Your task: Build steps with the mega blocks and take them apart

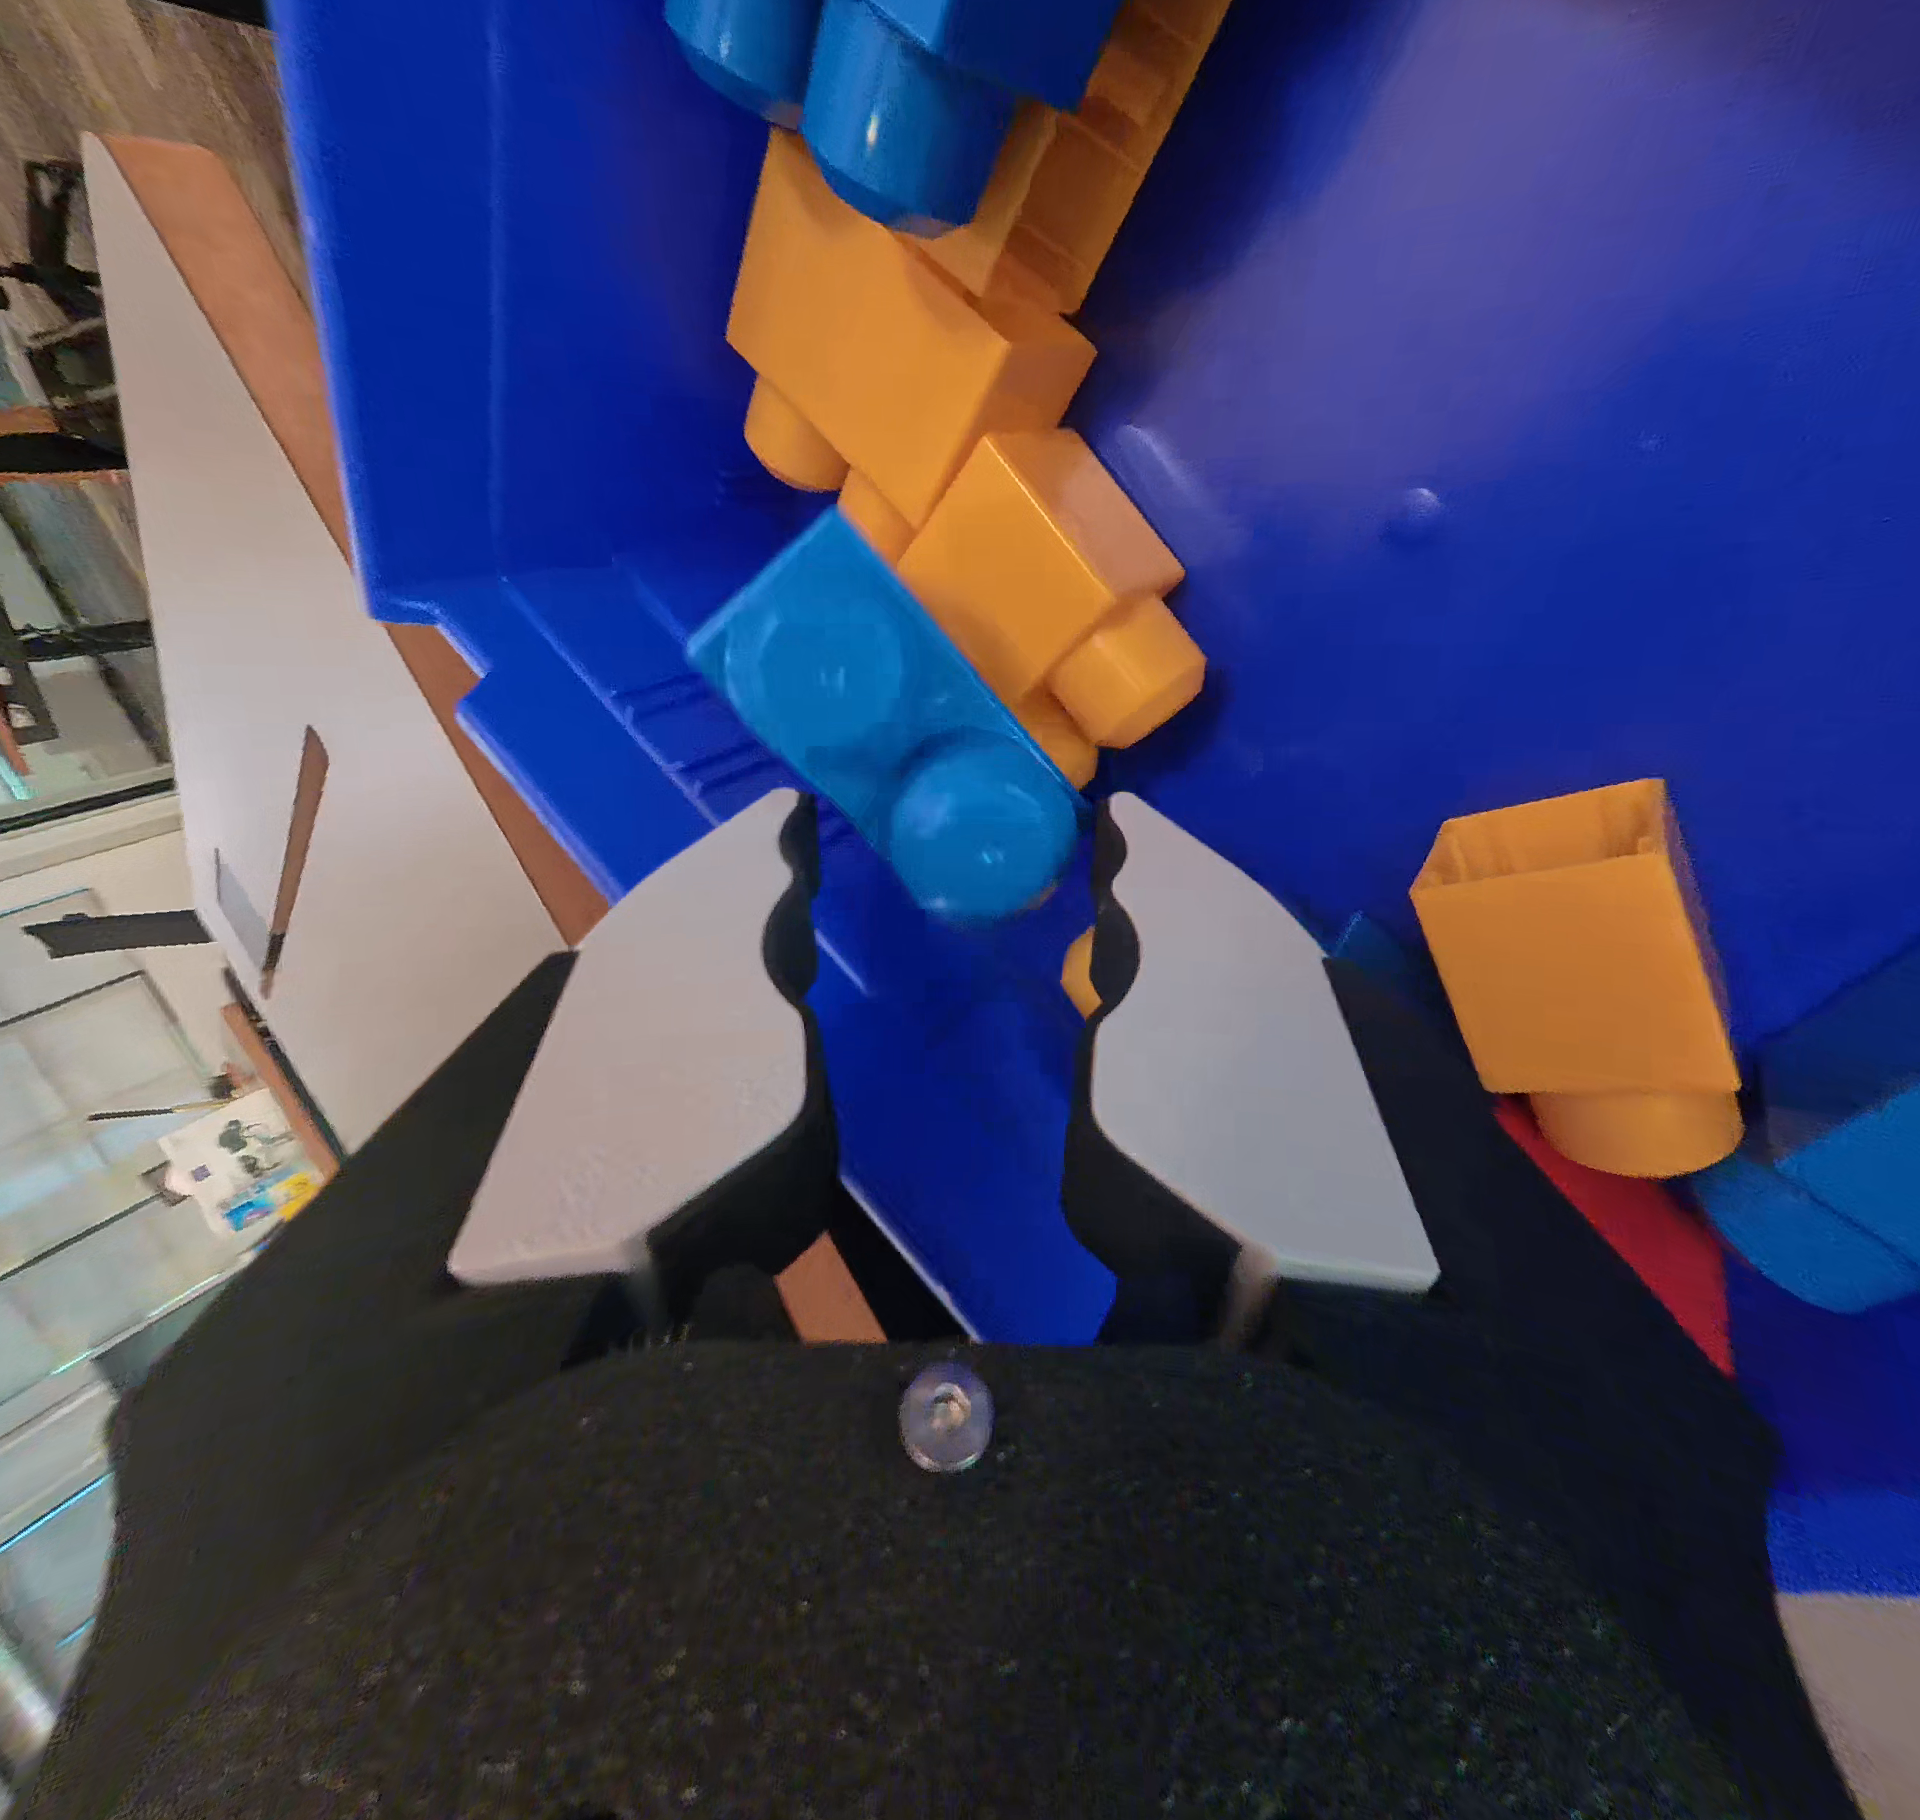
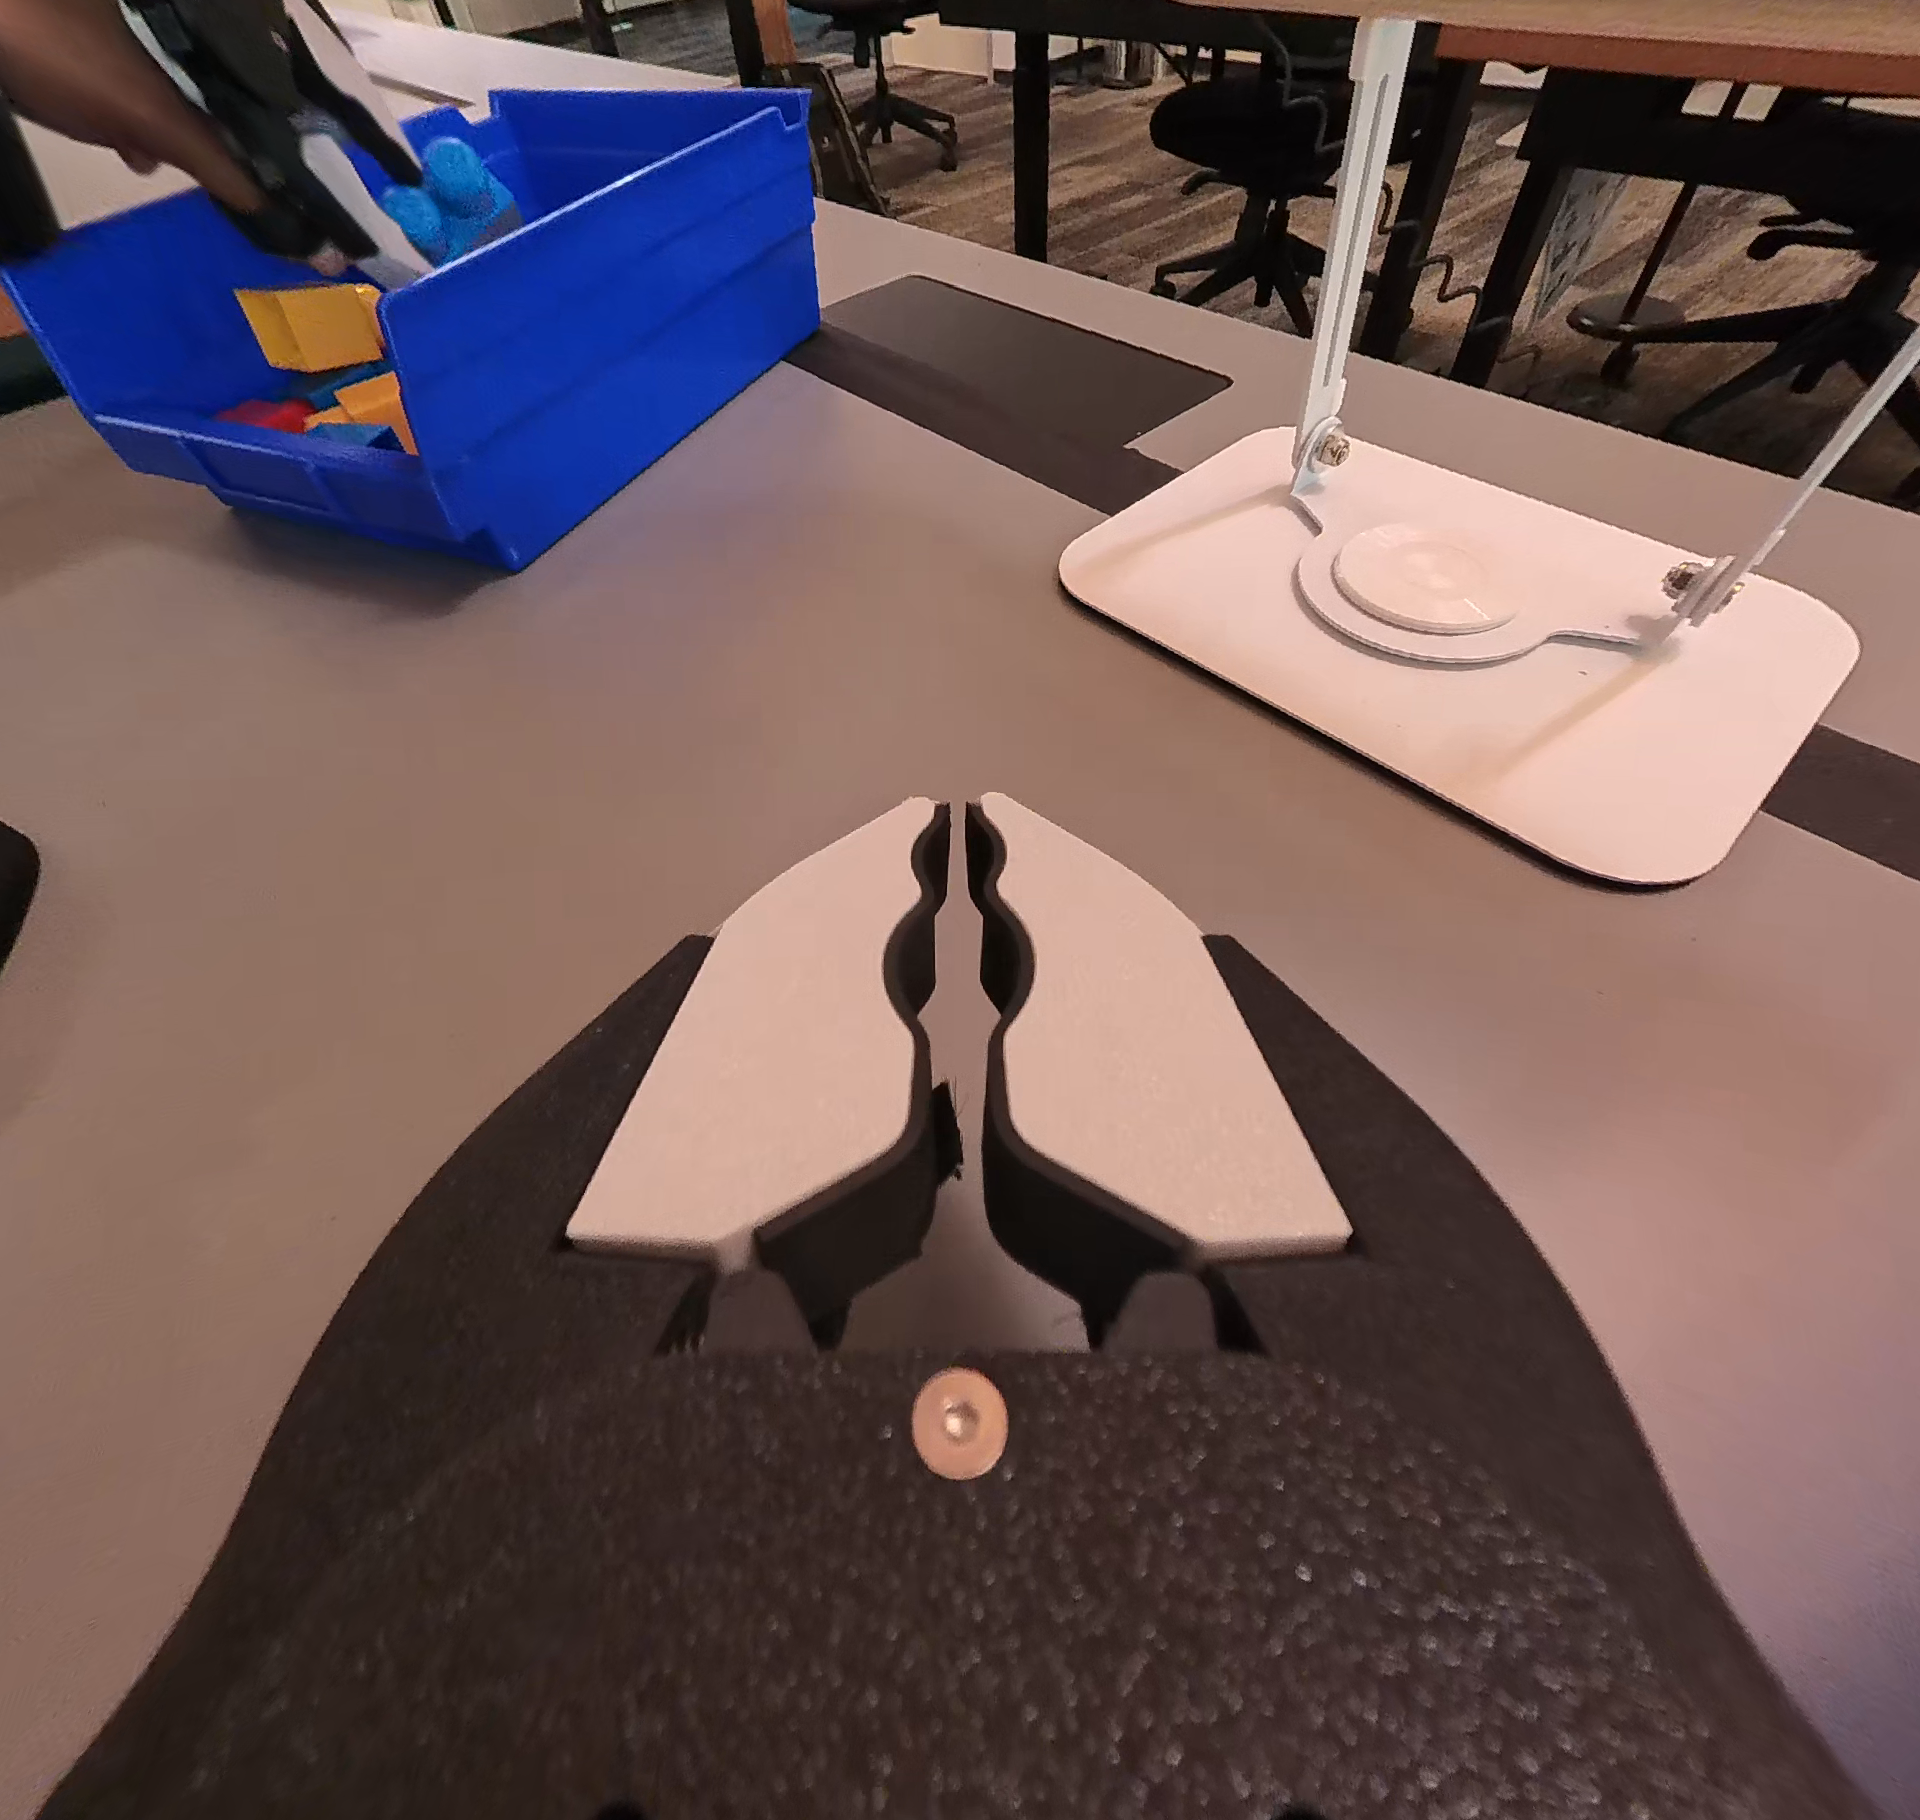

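— Left claw (image 1: 951,861) reaches into the blue bin (image 1: 1455,316), jaws spread and empty, a blue two-stud block (image 1: 883,721) just beyond its tips — likely the pick for the steps.

— And the right claw (image 2: 957,814)?

— Clenched on nothing, hovering over the grey table (image 2: 520,835), well apart from the bin, probably waiting. Orange blocks (image 1: 914,357) lie loose in the bin. Beside the bin stands a white stand (image 2: 1455,648); behind it, office chairs and desks.

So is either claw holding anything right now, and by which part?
Nothing held. Left claw is open around the blue block's stud end; right claw is shut, empty.
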The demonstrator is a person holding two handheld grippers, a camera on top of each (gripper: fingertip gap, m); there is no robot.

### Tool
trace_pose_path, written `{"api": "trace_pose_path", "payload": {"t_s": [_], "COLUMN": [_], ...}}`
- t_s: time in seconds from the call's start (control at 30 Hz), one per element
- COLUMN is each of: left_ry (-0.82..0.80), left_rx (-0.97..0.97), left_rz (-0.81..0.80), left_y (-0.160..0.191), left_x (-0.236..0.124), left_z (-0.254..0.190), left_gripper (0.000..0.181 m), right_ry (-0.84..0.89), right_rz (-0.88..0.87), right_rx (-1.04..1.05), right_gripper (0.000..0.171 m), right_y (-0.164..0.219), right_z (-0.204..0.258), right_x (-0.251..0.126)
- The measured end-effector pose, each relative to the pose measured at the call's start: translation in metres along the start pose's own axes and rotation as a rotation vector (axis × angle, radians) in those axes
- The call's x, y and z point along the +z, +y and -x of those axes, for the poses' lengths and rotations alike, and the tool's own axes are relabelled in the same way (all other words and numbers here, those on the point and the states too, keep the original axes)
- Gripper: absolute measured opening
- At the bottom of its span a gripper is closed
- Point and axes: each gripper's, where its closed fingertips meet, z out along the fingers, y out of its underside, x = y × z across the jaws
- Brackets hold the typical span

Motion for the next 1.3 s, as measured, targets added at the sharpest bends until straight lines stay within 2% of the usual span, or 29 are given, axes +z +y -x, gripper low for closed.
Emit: {"api": "trace_pose_path", "payload": {"t_s": [0.07, 0.27, 0.4, 0.6, 0.73, 0.83, 0.93, 1.07, 1.2, 1.3], "left_ry": [-0.042, -0.067, -0.113, -0.141, -0.089, 0.036, 0.272, 0.611, 0.911, 1.087], "left_rx": [0.035, 0.04, 0.039, -0.001, -0.034, -0.035, -0.02, 0.041, 0.097, 0.135], "left_rz": [0.003, -0.046, -0.116, -0.295, -0.498, -0.711, -0.927, -1.144, -1.285, -1.333], "left_y": [0.0, -0.01, -0.019, -0.042, -0.072, -0.101, -0.127, -0.144, -0.149, -0.153], "left_x": [0.004, 0.002, -0.011, -0.055, -0.108, -0.165, -0.226, -0.294, -0.336, -0.351], "left_z": [0.0, 0.001, 0.01, 0.018, 0.007, -0.023, -0.074, -0.151, -0.221, -0.263], "left_gripper": [0.041, 0.039, 0.038, 0.037, 0.037, 0.037, 0.036, 0.037, 0.036, 0.036], "right_ry": [0.0, -0.001, 0.0, -0.005, -0.025, -0.099, -0.204, -0.312, -0.429, -0.528], "right_rz": [0.001, 0.004, -0.002, -0.033, -0.073, -0.153, -0.246, -0.343, -0.377, -0.36], "right_rx": [-0.002, 0.0, -0.001, -0.012, -0.034, -0.06, -0.091, -0.091, -0.071, -0.078], "right_gripper": [0.003, 0.003, 0.003, 0.003, 0.004, 0.009, 0.015, 0.026, 0.042, 0.053], "right_y": [0.0, 0.001, 0.0, -0.006, -0.012, -0.025, -0.04, -0.056, -0.067, -0.068], "right_z": [0.0, 0.0, -0.001, 0.001, 0.005, 0.018, 0.035, 0.048, 0.052, 0.057], "right_x": [0.0, 0.001, 0.0, -0.002, -0.005, -0.011, -0.021, -0.037, -0.053, -0.066]}}
